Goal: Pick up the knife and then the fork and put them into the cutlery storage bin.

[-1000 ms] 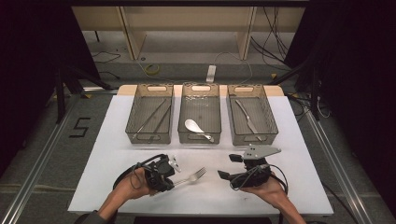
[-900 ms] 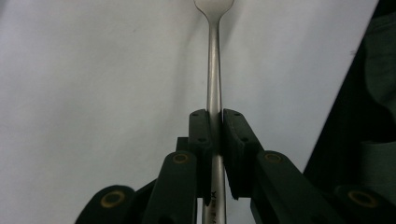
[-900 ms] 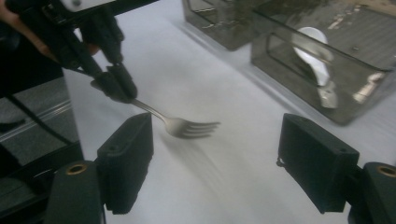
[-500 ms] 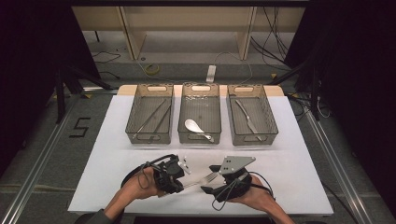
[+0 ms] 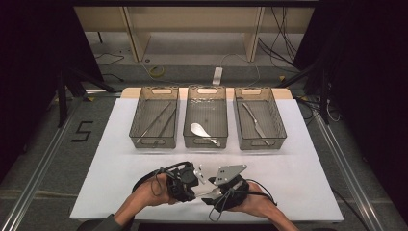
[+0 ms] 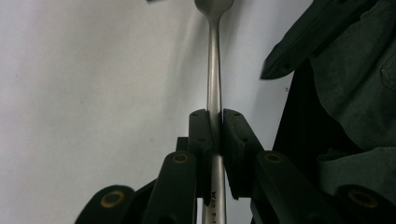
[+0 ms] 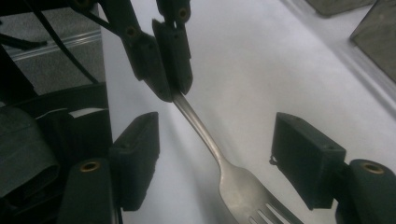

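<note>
**Fork passed between two grippers**

White covered the table (image 5: 120, 159) in front of us, and at its far side three mesh baskets stood in a row: the left basket (image 5: 155, 117) with thin sticks, the middle basket (image 5: 206, 115) with a spoon (image 5: 202, 132), the right basket (image 5: 260, 117) with a knife (image 5: 255, 122). Near the front edge we held both grippers close together. Our left gripper (image 6: 214, 135) was clamped tight on the handle of a fork (image 7: 219, 158), lifted off the table. The fork's long axis ran from the left gripper straight toward the right gripper (image 7: 215, 158), tines leading. The neck and tines lay in the gap between the right gripper's jaws, which had just been closing but stood apart, their pads clear of the metal on both sides. We judged the coming move turned on this: the right gripper, nearer the tines, only needed to close across the neck, at right angles to the handle.
</note>
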A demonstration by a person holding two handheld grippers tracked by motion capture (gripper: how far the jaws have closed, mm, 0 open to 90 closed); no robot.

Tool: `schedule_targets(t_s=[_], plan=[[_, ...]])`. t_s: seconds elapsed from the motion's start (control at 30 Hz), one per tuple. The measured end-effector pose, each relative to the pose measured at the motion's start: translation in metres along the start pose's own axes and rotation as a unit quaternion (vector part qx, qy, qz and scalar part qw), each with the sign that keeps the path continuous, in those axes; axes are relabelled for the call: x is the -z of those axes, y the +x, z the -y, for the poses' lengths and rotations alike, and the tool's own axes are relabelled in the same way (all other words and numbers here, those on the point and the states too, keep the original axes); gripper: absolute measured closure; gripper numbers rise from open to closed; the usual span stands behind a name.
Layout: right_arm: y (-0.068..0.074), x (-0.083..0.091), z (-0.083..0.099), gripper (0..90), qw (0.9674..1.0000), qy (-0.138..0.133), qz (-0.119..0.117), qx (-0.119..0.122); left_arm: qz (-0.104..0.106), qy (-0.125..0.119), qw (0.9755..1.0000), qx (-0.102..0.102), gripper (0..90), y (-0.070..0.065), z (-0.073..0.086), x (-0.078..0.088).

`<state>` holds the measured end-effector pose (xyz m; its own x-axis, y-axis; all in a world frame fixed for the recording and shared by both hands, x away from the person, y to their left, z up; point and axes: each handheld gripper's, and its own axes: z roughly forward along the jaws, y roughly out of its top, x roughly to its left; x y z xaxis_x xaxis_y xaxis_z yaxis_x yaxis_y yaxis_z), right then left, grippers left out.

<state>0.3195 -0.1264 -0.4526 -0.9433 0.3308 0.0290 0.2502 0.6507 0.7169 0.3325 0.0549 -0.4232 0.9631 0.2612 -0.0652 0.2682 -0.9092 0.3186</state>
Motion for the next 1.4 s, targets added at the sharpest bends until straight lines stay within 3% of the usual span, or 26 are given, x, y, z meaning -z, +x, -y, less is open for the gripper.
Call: schedule_targets(t_s=[0.33,0.43,0.5,0.53,0.77,0.8,0.87,1.0,1.07,1.1,1.13,1.17,1.27,1.4], plan=[[0.003,-0.008,0.001,48.8,0.9997,0.013,-0.007,0.017,-0.001,0.002,0.9999,-0.013,81.9,-0.004,-0.003,0.005],[0.004,-0.011,0.002,52.0,0.9991,0.021,-0.008,0.037,0.001,-0.001,0.9999,-0.015,81.9,-0.004,-0.004,0.005],[0.007,-0.013,0.002,55.5,0.9993,0.021,-0.009,0.029,-0.001,-0.002,0.9999,-0.015,81.9,-0.006,-0.004,0.005],[0.006,-0.013,0.003,57.7,0.9988,0.025,-0.006,0.041,-0.001,-0.002,0.9999,-0.017,81.9,-0.005,-0.005,0.005],[0.006,-0.012,0.004,71.1,0.9987,0.023,0.000,0.047,0.004,-0.006,0.9997,-0.023,81.8,-0.006,-0.004,0.005],[0.006,-0.011,0.004,72.2,0.9985,0.025,-0.002,0.050,0.006,-0.012,0.9997,-0.019,81.8,-0.006,-0.004,0.005],[0.005,-0.011,0.005,74.7,0.9983,0.021,-0.007,0.055,0.009,-0.009,0.9995,-0.030,81.8,-0.006,-0.004,0.006],[0.008,-0.011,0.007,85.3,0.9979,0.036,-0.033,0.043,0.007,-0.016,0.9989,-0.044,85.7,-0.005,-0.003,0.007],[0.009,-0.012,0.008,87.7,0.9968,0.038,-0.050,0.050,0.008,-0.018,0.9985,-0.051,84.7,-0.005,-0.003,0.007],[0.009,-0.013,0.008,87.9,0.9964,0.038,-0.044,0.062,0.007,-0.019,0.9984,-0.053,84.6,-0.005,-0.003,0.007],[0.009,-0.012,0.008,88.0,0.9966,0.036,-0.046,0.059,0.007,-0.023,0.9983,-0.054,84.5,-0.005,-0.002,0.008],[0.008,-0.012,0.008,88.1,0.9970,0.035,-0.051,0.047,0.003,-0.029,0.9984,-0.049,84.1,-0.005,-0.002,0.008],[0.006,-0.009,0.008,88.2,0.9974,0.028,-0.047,0.046,0.000,-0.044,0.9979,-0.046,82.1,-0.003,-0.001,0.012],[0.005,-0.009,0.008,88.2,0.9978,0.033,-0.040,0.042,-0.019,-0.068,0.9971,-0.027,64.3,0.001,0.002,0.020]])
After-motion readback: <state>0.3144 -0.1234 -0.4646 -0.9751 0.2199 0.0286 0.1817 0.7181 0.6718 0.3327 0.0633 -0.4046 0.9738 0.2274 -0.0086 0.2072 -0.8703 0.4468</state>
